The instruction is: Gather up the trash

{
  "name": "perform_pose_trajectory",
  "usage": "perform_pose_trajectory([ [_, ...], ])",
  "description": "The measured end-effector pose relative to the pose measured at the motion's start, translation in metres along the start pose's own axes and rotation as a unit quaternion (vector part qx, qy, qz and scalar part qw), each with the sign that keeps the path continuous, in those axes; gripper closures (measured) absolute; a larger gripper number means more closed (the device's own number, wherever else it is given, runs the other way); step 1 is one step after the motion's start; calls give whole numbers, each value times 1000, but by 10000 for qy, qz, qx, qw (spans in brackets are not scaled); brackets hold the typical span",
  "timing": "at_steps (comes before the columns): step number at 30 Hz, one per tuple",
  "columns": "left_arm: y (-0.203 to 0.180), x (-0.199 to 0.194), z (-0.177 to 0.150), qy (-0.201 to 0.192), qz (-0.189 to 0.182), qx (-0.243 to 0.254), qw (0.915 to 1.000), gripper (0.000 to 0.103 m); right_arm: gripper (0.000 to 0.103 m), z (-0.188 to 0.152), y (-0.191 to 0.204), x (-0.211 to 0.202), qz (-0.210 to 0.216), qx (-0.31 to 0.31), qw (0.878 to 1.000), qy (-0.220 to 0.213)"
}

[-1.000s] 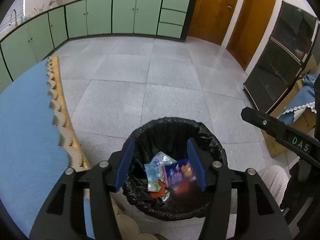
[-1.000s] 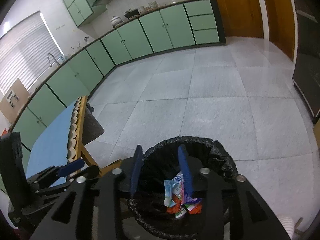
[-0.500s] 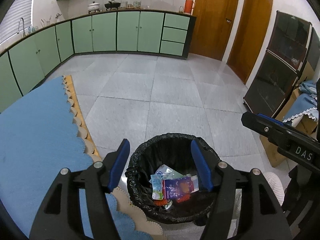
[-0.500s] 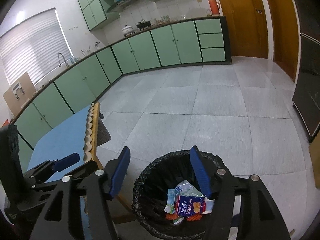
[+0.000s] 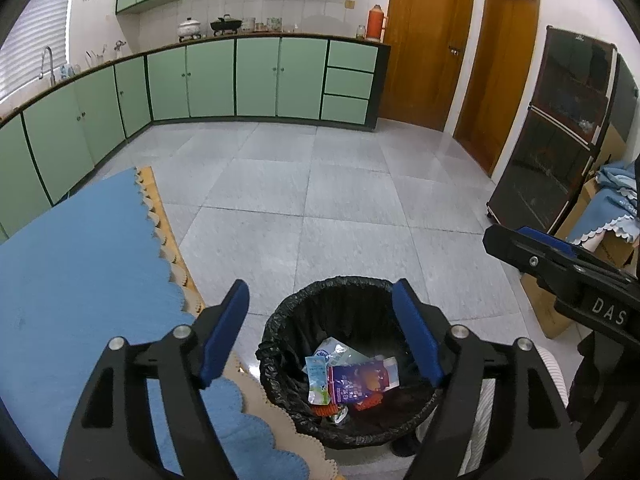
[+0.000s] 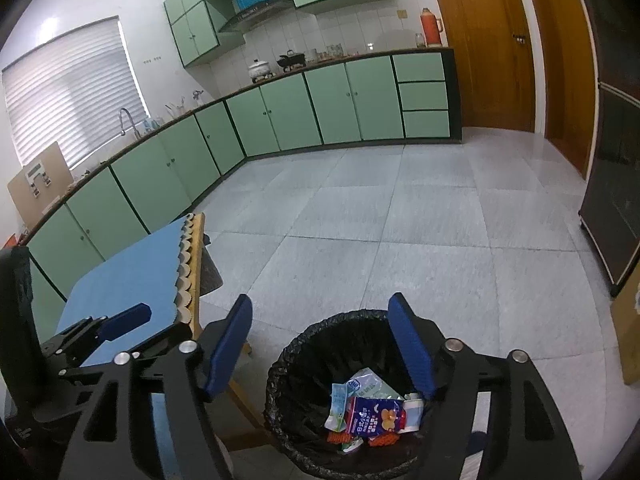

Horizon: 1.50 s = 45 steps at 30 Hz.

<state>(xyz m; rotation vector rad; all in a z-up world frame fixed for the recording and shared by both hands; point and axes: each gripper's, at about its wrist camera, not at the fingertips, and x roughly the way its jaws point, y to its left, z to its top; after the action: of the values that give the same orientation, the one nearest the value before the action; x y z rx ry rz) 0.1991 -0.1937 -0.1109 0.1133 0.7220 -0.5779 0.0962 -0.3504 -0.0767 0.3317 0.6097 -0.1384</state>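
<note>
A black-lined trash bin (image 5: 288, 320) stands on the floor by the table corner; it also shows in the right wrist view (image 6: 304, 344). Inside lie a purple snack packet (image 5: 358, 383), a small milk carton (image 5: 317, 384) and other wrappers; the purple packet (image 6: 374, 416) shows in the right wrist view too. My left gripper (image 5: 322, 332) is open and empty above the bin. My right gripper (image 6: 320, 336) is open and empty above the bin. The right gripper (image 5: 560, 256) appears at the right edge of the left wrist view, and the left gripper (image 6: 120, 322) at the left of the right wrist view.
A table with a blue scalloped cloth (image 5: 80, 264) stands left of the bin. Green kitchen cabinets (image 5: 256, 76) line the far and left walls. A dark glass cabinet (image 5: 560, 140) and cardboard boxes (image 5: 600, 216) stand at the right. Grey tiled floor (image 5: 352, 200) lies beyond.
Both grippers have risen and tilted up from the bin, so more of the kitchen shows. The right gripper's jaws have opened wider. The trash lies in the bin.
</note>
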Motion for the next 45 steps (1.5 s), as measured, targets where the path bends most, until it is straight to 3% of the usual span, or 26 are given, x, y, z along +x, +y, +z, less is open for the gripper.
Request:
perform_pose_trajectory([
  [5, 6, -14, 2, -119, 12, -31, 9999, 23, 8, 1, 10, -12, 17, -119, 9999, -119],
  [7, 8, -19, 4, -174, 15, -60, 9998, 21, 6, 1, 14, -17, -1, -216, 9996, -158],
  [26, 20, -72, 12, -596, 122, -242, 9979, 13, 6, 9, 48, -52, 139, -716, 9959, -530],
  [45, 22, -87, 14, -741, 376, -209, 9963, 9, 6, 11, 51, -65, 174, -771, 9946, -669],
])
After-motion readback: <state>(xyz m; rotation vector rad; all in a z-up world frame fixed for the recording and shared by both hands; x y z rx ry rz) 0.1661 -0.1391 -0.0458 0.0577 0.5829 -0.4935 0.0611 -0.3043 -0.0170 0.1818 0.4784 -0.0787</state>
